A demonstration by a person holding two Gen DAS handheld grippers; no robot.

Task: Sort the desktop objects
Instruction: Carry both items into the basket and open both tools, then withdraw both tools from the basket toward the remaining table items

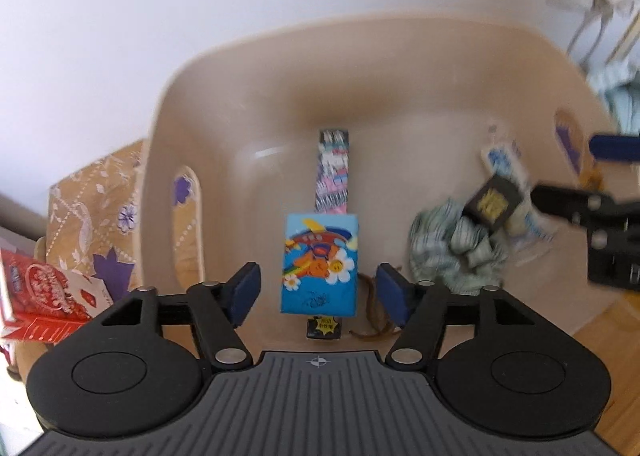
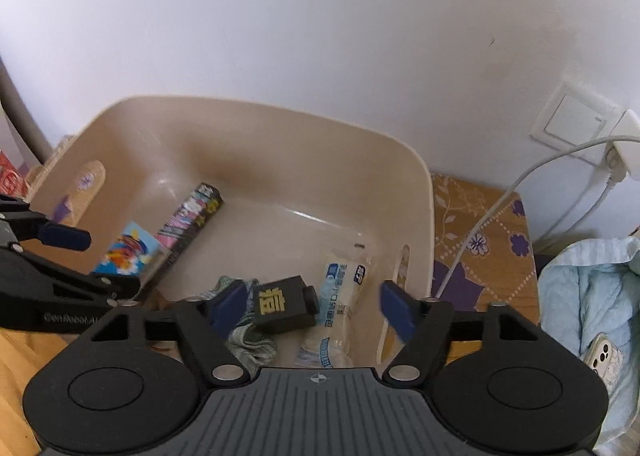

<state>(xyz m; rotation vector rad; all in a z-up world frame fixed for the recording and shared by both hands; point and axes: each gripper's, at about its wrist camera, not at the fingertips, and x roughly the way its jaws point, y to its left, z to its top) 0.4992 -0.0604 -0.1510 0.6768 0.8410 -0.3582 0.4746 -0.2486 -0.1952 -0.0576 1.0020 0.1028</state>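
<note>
A beige plastic basket (image 1: 192, 68) (image 2: 416, 168) holds several items. A blue cartoon-print box (image 1: 320, 264) (image 2: 130, 248) lies between the open fingers of my left gripper (image 1: 318, 292), not gripped. A long dark printed box (image 1: 333, 172) (image 2: 192, 216) lies behind it. A green striped cloth (image 1: 456, 252) (image 2: 252, 344), a white and blue packet (image 1: 504, 164) (image 2: 344, 288) and a small black box with gold lettering (image 1: 494, 202) (image 2: 282, 306) sit at the basket's right. My right gripper (image 2: 314, 306) is open above the basket, with the black box loose beside its left finger.
A floral-patterned cloth (image 1: 92, 208) (image 2: 488, 232) covers the surface under the basket. A red and white box (image 1: 44, 296) lies at the left. A white cable (image 2: 500, 208) runs to a wall socket (image 2: 624, 152). A phone (image 2: 604, 356) rests on pale blue bedding at the right.
</note>
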